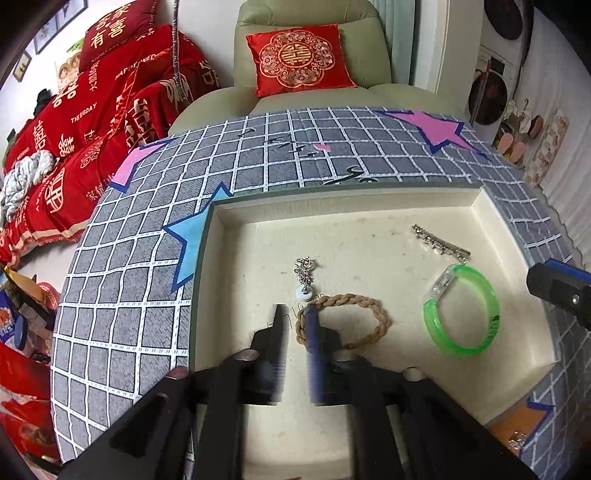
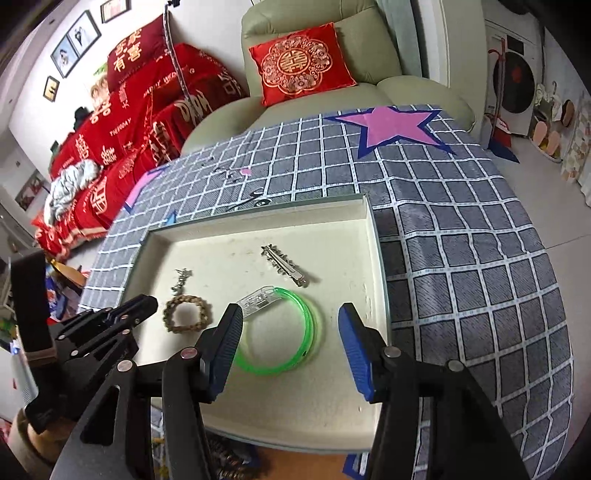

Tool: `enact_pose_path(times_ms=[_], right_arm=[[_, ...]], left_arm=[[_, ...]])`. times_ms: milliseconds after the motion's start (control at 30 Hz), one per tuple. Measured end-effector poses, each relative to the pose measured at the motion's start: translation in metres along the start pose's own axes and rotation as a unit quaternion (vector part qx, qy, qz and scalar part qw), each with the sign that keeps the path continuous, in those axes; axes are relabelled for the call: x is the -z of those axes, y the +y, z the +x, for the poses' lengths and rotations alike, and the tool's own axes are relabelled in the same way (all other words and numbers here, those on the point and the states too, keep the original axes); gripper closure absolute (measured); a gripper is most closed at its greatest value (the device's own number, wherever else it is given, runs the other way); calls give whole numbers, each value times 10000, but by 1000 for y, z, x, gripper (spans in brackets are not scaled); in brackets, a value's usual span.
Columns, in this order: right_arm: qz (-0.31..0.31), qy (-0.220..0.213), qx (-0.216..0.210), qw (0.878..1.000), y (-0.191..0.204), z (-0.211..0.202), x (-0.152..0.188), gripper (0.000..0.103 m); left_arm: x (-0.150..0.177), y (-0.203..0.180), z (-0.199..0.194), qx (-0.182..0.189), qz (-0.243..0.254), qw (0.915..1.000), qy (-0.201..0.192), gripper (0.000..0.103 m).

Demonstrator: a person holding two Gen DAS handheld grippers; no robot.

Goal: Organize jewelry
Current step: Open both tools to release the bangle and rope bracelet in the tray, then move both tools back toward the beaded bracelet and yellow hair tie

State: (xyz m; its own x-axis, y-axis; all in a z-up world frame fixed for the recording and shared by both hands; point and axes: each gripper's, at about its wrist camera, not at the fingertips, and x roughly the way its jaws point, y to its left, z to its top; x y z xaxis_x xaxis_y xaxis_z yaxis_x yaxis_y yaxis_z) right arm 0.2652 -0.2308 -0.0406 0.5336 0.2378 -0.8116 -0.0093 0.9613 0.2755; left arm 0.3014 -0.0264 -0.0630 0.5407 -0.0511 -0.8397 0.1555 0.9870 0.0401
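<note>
A cream tray (image 1: 332,214) (image 2: 258,225) lies on a grey checked cloth. In it are a braided rope bracelet (image 1: 369,304) (image 2: 168,310), a green bangle (image 1: 491,302) (image 2: 310,314), a silver hair clip (image 1: 439,240) (image 2: 284,264) and a small silver charm (image 1: 304,273) (image 2: 181,280). My left gripper (image 1: 295,321) hangs open over the near left end of the rope bracelet, which lies flat partly behind the right finger. My right gripper (image 2: 290,332) stands open just above the green bangle, whose near arc shows between the blue pads; nothing is gripped.
The checked cloth (image 2: 461,240) with pink and blue stars covers the table around the tray. A green armchair (image 1: 310,22) with a red cushion stands behind, and red bedding (image 1: 92,110) lies to the left. A small silver piece (image 1: 517,441) rests by the tray's near right corner.
</note>
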Motion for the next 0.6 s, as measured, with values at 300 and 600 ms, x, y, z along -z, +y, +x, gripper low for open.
enact_pose_path(times_ms=[300, 600], right_arm=[[95, -167, -255, 9995, 2, -30, 11, 23], [150, -372, -608, 9973, 5, -59, 33, 12]], left_arm=[[13, -2, -30, -258, 85, 9989, -374, 0], [47, -4, -69, -150, 70, 9988, -466, 0]])
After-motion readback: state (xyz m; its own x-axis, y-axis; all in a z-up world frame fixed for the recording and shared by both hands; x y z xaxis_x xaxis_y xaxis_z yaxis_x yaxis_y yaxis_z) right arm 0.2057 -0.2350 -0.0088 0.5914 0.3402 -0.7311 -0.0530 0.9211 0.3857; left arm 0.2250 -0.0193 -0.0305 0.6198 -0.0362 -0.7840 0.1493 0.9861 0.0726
